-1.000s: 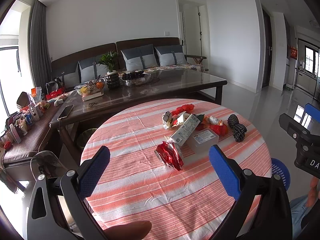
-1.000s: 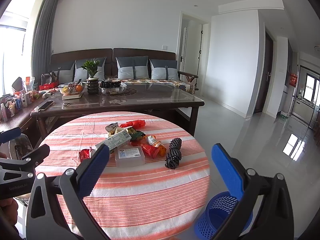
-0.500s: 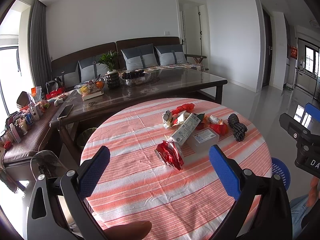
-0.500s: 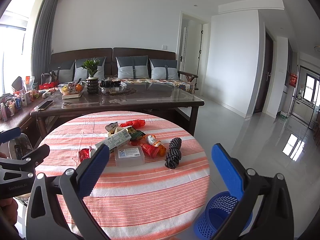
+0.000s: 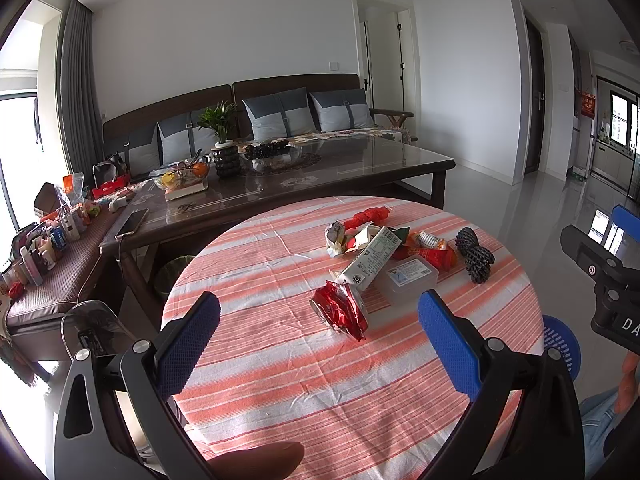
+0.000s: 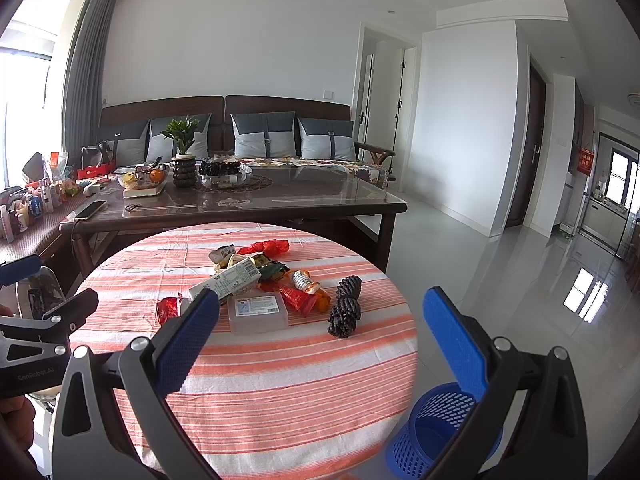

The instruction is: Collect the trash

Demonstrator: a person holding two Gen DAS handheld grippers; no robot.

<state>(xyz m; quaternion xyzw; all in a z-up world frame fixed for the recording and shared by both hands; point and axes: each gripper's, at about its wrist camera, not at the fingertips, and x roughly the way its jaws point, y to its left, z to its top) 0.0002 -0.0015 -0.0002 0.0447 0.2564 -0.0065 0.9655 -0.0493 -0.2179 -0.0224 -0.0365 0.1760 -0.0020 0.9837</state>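
Observation:
A pile of trash lies on the round table with the striped cloth (image 5: 280, 360): a crumpled red wrapper (image 5: 340, 310), a white carton (image 5: 370, 260), a clear plastic box (image 5: 412, 276), a black foam net (image 5: 474, 256), red and orange wrappers (image 5: 434, 248). The pile also shows in the right wrist view, with the box (image 6: 258, 312) and the net (image 6: 346, 306). My left gripper (image 5: 320, 344) is open and empty, short of the red wrapper. My right gripper (image 6: 320, 340) is open and empty above the table's near side. A blue mesh bin (image 6: 440, 428) stands on the floor right of the table.
A dark glass-topped table (image 6: 320, 196) with a plant, fruit bowls and a phone stands behind the round table. A sofa with grey cushions (image 6: 264, 140) lines the back wall. A cluttered bench (image 5: 48, 248) is at the left. Tiled floor (image 6: 520, 280) extends to the right.

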